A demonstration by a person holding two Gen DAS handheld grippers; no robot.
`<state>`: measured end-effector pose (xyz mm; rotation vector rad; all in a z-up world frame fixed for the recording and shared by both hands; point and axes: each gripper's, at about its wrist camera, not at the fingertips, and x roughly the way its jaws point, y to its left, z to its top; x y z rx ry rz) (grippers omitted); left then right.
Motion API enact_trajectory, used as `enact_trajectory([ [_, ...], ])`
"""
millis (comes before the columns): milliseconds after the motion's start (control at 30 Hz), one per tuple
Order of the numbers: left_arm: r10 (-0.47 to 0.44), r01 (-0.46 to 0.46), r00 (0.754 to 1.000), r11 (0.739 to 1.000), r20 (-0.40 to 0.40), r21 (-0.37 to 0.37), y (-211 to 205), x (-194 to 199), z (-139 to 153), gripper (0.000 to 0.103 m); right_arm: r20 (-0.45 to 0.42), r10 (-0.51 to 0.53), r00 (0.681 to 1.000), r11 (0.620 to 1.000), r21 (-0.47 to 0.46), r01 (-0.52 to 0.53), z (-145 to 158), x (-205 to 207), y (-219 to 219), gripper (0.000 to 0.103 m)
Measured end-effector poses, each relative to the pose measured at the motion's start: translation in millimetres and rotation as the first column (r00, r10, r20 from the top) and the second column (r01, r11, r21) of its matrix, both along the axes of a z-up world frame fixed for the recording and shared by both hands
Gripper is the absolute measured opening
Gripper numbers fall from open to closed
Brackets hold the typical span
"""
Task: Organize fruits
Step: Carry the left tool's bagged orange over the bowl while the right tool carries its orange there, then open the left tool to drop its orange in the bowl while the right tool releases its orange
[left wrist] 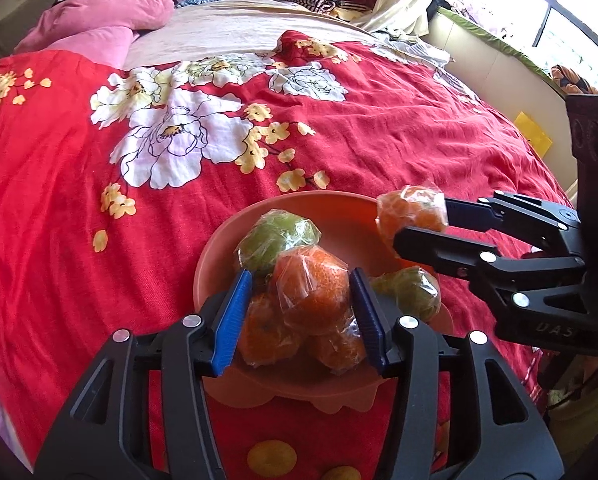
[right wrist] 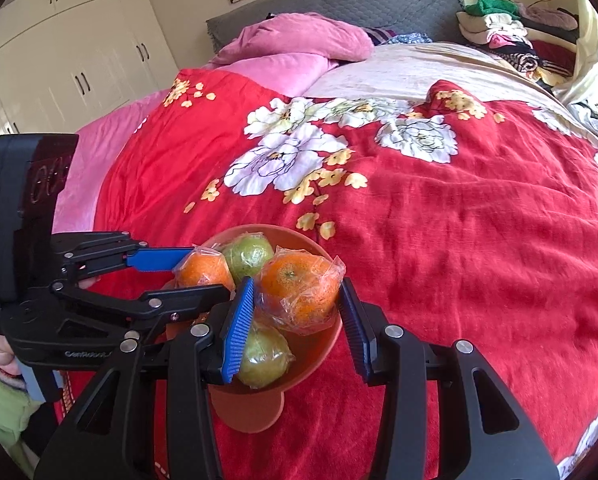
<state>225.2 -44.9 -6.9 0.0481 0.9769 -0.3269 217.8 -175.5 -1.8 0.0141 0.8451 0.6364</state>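
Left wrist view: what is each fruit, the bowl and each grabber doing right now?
Right gripper: shut on a plastic-wrapped orange, held above the bowl's rim.
Left gripper: jaws around a second plastic-wrapped orange atop the pile; grip unclear.
Round orange plastic bowl: upright on the red floral bedspread, holding fruit.
Wrapped green fruits: resting in the bowl.

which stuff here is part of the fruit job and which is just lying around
Part of the job:
- left gripper around a wrapped orange
- right gripper around another orange
- green fruit
- orange bowl

Just lying about:
- pink pillow
- folded clothes
- red floral bedspread
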Motion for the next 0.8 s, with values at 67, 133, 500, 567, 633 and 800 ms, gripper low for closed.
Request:
enact_trajectory([
  [67,0.002,-0.002,1.000,1.000,0.000,-0.005,1.9,-0.9,0.9,0.043,-0.001,0.013,1.000,1.000,-0.009,-0.013,-0.8,2.4,4.9,0.041],
  [133,0.002,-0.002,1.000,1.000,0.002,-0.006,3.0,-1.9,2.1,0.044,-0.001,0.021,1.000,1.000,-0.017,-0.021,-1.5,3.8,8.8,0.041],
  [500,-0.005,0.005,1.000,1.000,0.007,-0.009,4.6,-6.0,3.8,0.044,-0.023,0.039,0.999,0.998,-0.048,-0.040,-12.8,6.0,17.6,0.042],
  [567,-0.005,0.005,1.000,1.000,0.008,-0.007,4.0,-6.0,3.2,0.044,-0.018,0.037,0.999,0.998,-0.053,-0.038,-12.3,5.4,17.3,0.042],
  [633,-0.005,0.005,1.000,1.000,0.005,-0.010,4.3,-5.6,3.1,0.044,-0.017,0.035,0.999,0.998,-0.054,-0.036,-13.0,6.2,17.0,0.042],
  [800,-0.005,0.005,1.000,1.000,0.002,-0.008,2.6,-4.9,2.8,0.044,-0.020,0.032,0.999,0.998,-0.045,-0.033,-13.7,6.5,14.0,0.043],
])
